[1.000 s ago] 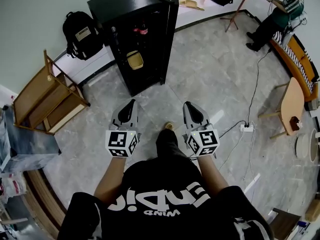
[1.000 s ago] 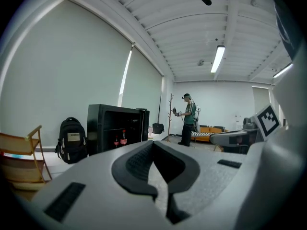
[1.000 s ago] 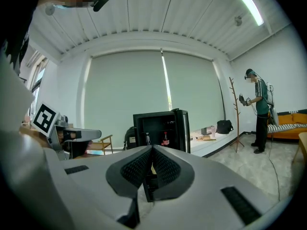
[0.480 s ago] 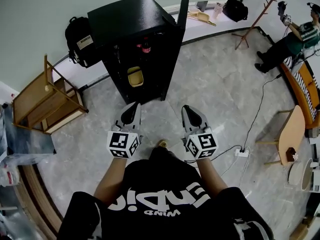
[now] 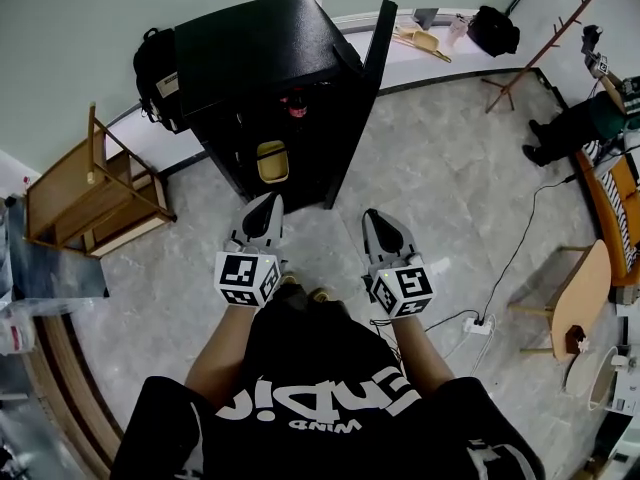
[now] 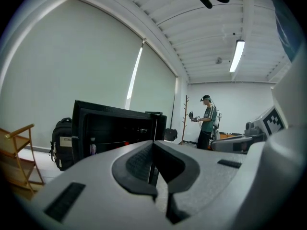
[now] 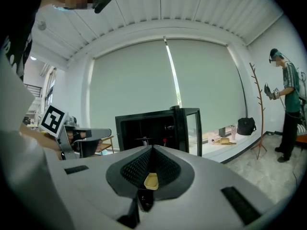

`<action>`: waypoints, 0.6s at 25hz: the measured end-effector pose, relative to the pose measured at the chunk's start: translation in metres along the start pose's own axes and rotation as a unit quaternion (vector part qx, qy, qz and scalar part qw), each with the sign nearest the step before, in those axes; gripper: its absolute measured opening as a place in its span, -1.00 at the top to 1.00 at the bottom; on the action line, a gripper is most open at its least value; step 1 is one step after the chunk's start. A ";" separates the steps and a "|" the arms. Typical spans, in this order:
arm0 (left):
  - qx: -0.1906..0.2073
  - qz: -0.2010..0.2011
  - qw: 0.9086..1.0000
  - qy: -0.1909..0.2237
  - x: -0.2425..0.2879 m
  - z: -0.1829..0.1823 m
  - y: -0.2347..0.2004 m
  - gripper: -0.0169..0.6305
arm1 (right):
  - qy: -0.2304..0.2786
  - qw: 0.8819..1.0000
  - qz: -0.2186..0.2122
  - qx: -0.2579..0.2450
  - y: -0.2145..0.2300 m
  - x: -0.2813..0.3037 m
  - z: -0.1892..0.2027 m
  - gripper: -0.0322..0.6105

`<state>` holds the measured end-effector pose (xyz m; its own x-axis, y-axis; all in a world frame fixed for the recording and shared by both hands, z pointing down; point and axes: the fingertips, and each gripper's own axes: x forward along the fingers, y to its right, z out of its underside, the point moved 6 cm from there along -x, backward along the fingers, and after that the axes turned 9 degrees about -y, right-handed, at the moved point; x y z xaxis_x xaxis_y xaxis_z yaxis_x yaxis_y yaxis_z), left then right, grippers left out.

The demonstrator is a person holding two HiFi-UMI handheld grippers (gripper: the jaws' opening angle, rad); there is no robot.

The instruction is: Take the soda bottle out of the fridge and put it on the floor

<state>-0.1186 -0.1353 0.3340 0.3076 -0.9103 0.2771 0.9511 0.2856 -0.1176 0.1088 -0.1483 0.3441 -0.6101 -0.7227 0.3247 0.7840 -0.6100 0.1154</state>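
The black fridge [image 5: 260,43] stands on the floor just ahead of me with its door [image 5: 378,43] swung open. On an upper shelf sits the soda bottle [image 5: 295,105], showing a red label; a yellow tub [image 5: 270,161] sits on the shelf below. The right gripper view shows the bottle [image 7: 164,140] as a small red spot inside the fridge [image 7: 144,123]. My left gripper [image 5: 268,200] and right gripper [image 5: 372,216] point at the fridge side by side, short of it. Both are shut and hold nothing. Past the shut jaws in the left gripper view [image 6: 153,143], the fridge [image 6: 110,123] fills the middle.
A wooden rack [image 5: 85,193] stands at the left, and a black backpack [image 5: 155,63] leans on the wall beside the fridge. To the right are a coat stand [image 5: 560,33], a seated person [image 5: 585,123], a wooden chair [image 5: 575,303] and a power strip [image 5: 480,325] with its cable.
I have stepped closer to the fridge, which now sits nearer the gripper tips. Both grippers stay shut and level.
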 end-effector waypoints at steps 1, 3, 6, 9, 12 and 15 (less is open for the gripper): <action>0.002 -0.001 1.000 -0.002 0.006 -0.001 -0.004 0.92 | 0.000 1.000 0.000 0.001 0.002 0.006 -0.001 0.82; 0.007 0.000 1.000 -0.007 0.019 -0.003 -0.012 0.92 | -0.001 1.000 0.001 0.003 0.006 0.020 -0.004 0.82; 0.012 0.011 1.000 -0.012 0.038 -0.007 -0.023 0.92 | -0.004 1.000 0.008 0.008 0.011 0.037 -0.008 0.82; 0.012 0.023 1.000 -0.013 0.056 -0.010 -0.037 0.92 | -0.005 1.000 0.016 0.009 0.017 0.054 -0.011 0.82; 0.019 0.033 0.999 -0.016 0.072 -0.012 -0.051 0.92 | -0.011 0.999 0.030 0.014 0.022 0.072 -0.012 0.82; 0.026 0.040 0.999 -0.024 0.086 -0.011 -0.063 0.92 | -0.013 0.999 0.040 0.024 0.022 0.086 -0.010 0.82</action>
<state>-0.1519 -0.2346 0.3551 0.3834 -0.8687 0.3137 0.9228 0.3743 -0.0912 0.0723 -0.2274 0.3649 -0.5426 -0.7593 0.3593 0.8350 -0.5342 0.1322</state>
